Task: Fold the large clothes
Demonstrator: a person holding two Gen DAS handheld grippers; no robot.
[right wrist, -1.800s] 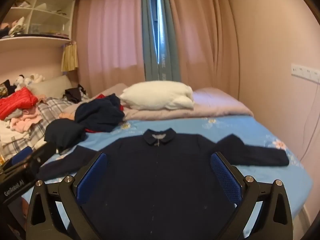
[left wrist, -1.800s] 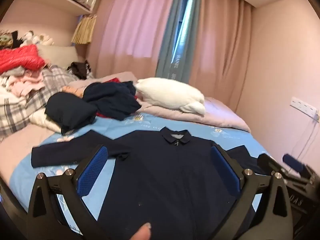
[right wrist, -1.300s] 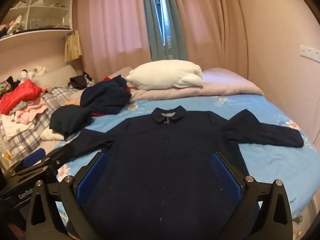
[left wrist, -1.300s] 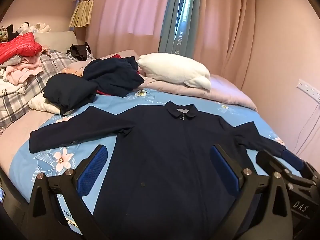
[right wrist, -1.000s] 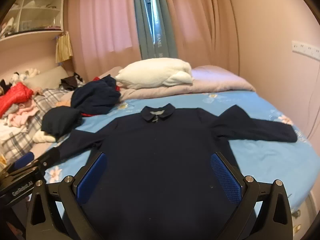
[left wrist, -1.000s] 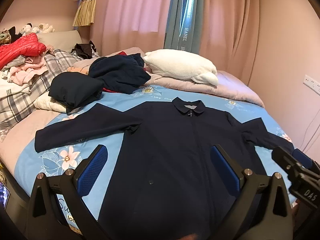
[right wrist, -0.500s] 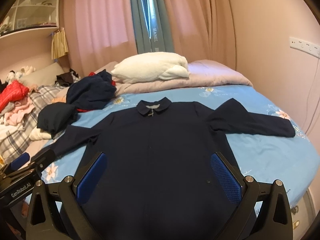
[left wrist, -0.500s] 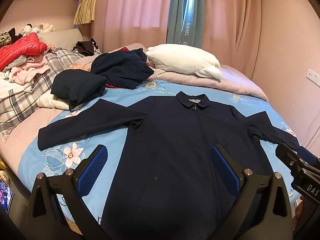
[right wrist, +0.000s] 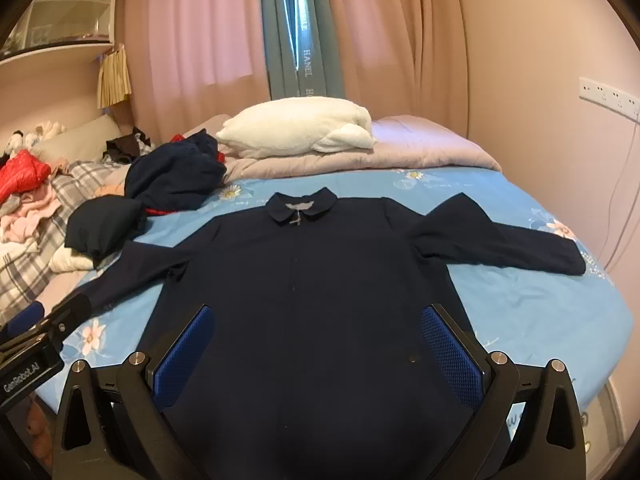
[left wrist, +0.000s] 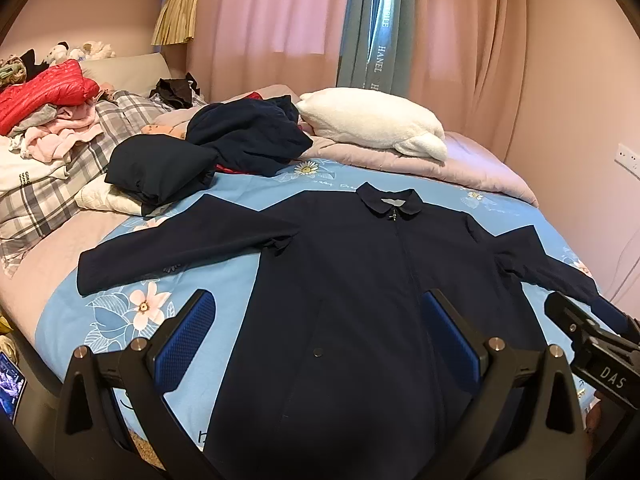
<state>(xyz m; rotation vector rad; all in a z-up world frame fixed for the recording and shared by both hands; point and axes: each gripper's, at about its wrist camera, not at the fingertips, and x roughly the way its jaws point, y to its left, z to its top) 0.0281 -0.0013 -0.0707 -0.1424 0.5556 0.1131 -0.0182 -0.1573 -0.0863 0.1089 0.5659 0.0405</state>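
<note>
Bed (left wrist: 224,280): covered by a light blue sheet printed with flowers; takes up most of the room.

Walls and window: pink walls, pink curtains (right wrist: 192,32) with a grey-blue strip between them; a socket strip (right wrist: 608,94) on the right wall; a shelf (right wrist: 52,46) high on the left.

Jacket (left wrist: 360,300): dark navy, collared, zipped; lies flat on the bed, front up, collar toward the far side, both sleeves spread out sideways.

Pillow (left wrist: 372,122): white, fluffy, on a lilac quilt (right wrist: 420,148) at the far side of the bed.

Heap of dark clothes (left wrist: 244,136): beyond the jacket's left sleeve, with a folded dark piece just beside it.

Clothes pile (left wrist: 44,92): red, pink and white garments on a checked blanket, far left.

Left hand-held gripper (left wrist: 318,334): blue-padded fingers set wide apart, nothing between them, hovering over the jacket's lower half.

Right hand-held gripper (right wrist: 318,338): fingers likewise spread wide and empty, above the jacket's hem area.

Containers: the shelf's contents are too blurred to tell.
</note>
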